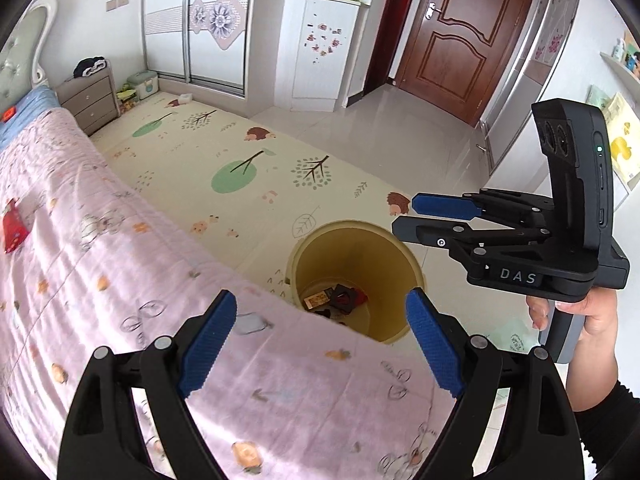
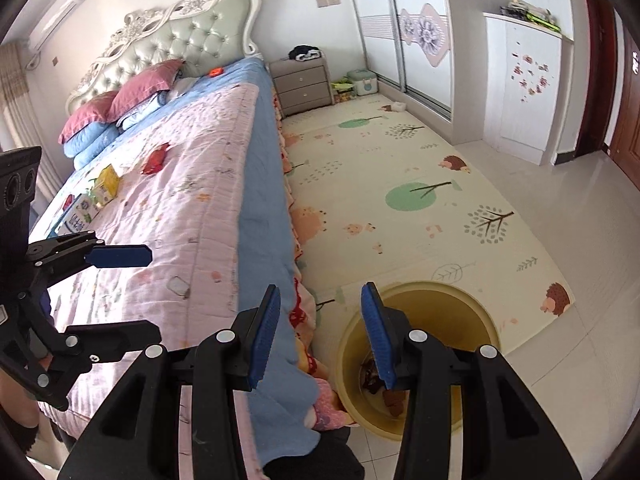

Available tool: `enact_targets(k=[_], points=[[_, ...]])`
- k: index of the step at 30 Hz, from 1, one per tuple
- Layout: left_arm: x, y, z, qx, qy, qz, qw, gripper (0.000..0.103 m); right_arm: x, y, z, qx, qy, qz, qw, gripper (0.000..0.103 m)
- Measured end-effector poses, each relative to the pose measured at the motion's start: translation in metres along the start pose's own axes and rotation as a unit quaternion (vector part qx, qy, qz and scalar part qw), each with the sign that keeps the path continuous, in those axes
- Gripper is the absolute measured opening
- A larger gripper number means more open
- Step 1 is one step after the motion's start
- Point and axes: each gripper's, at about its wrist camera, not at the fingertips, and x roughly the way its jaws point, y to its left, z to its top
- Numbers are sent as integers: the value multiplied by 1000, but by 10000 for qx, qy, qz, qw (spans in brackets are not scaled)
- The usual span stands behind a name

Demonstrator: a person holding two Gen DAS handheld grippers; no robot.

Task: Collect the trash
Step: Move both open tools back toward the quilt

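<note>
Left claw [image 1: 320, 340] spread wide and empty, right claw [image 2: 320, 336] part-open and empty, above the round yellow plastic bin [image 1: 394, 248] beside the bed.

Remaining litter lies up the pink quilted bedspread [image 2: 192, 168], leftward and away from both: blue-and-white carton [image 2: 82, 214], yellow-green carton [image 2: 106, 184], crumpled red wrapper [image 2: 156, 159], its length running toward the pillows. Left claw looks nearer.

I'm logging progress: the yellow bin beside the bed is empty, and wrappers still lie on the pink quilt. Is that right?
Not quite. The yellow bin beside the bed is not empty: the left wrist view shows several pieces of trash at its bottom. The rest holds: wrappers such as the red one still lie on the pink quilt, as the right wrist view shows.
</note>
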Motion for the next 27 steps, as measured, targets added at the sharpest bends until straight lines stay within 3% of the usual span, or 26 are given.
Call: enact_targets(k=[13, 27], points=[[-97, 109, -81, -764, -360, 941, 9920, 86, 34, 157, 26, -1114, 66, 831, 9903, 42], [-205, 225, -172, -1754, -729, 1926, 9627, 86, 81, 320, 28, -1975, 265, 1530, 9679, 42]])
